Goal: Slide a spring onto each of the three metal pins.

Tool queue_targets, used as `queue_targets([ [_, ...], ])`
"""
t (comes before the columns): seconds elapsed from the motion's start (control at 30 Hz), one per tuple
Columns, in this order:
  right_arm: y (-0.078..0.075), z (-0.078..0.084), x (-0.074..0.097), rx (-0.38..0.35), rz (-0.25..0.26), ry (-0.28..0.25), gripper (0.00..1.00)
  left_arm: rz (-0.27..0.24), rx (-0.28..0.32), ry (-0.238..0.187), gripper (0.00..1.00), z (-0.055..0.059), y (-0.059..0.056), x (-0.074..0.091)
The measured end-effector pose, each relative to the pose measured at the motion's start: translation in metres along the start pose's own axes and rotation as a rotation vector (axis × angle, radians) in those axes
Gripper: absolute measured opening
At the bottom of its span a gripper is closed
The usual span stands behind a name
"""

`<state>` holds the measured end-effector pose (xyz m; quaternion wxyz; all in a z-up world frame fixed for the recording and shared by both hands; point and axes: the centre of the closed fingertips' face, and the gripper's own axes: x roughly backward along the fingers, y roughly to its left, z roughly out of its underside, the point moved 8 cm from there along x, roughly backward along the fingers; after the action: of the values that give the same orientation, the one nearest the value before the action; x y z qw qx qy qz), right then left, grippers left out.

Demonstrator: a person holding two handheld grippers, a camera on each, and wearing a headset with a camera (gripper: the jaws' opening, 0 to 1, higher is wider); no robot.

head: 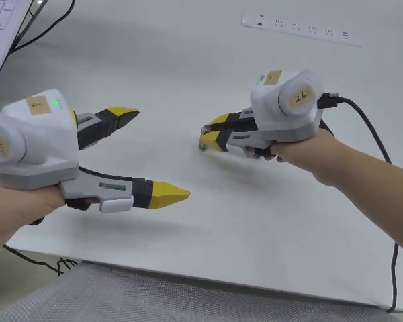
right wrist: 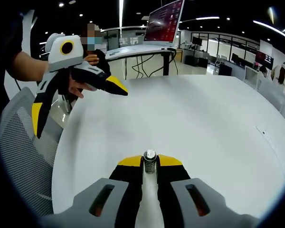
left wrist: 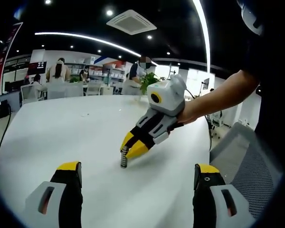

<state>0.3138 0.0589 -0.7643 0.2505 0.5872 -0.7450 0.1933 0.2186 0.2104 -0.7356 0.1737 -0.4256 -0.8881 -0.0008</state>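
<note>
Right tongs (right wrist: 150,162) clamped, spring (left wrist: 124,157) between tips

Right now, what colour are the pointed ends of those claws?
Yellow tips on black fingers; head view shows it best.

Glossy metal spring (right wrist: 149,164), matt table (head: 161,67)

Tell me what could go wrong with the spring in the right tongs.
The right tongs pinch the spring only at their tips, so it might slip or shoot out. It stands upright on the smooth table; released, it could topple and roll. The left tongs hang open, apart from it, so cannot steady it.
</note>
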Motion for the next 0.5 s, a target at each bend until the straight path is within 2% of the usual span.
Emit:
queue_targets([
  [0.37,0.0012,0.0003,-0.0002,-0.002,0.000,0.017,0.09,0.001,-0.001,0.010,0.95,0.0015,-0.0005,0.0012],
  [0.5,0.0019,-0.0024,0.0001,-0.001,0.007,-0.006,0.15,0.002,-0.006,0.017,0.96,0.0005,-0.0009,0.0009],
])
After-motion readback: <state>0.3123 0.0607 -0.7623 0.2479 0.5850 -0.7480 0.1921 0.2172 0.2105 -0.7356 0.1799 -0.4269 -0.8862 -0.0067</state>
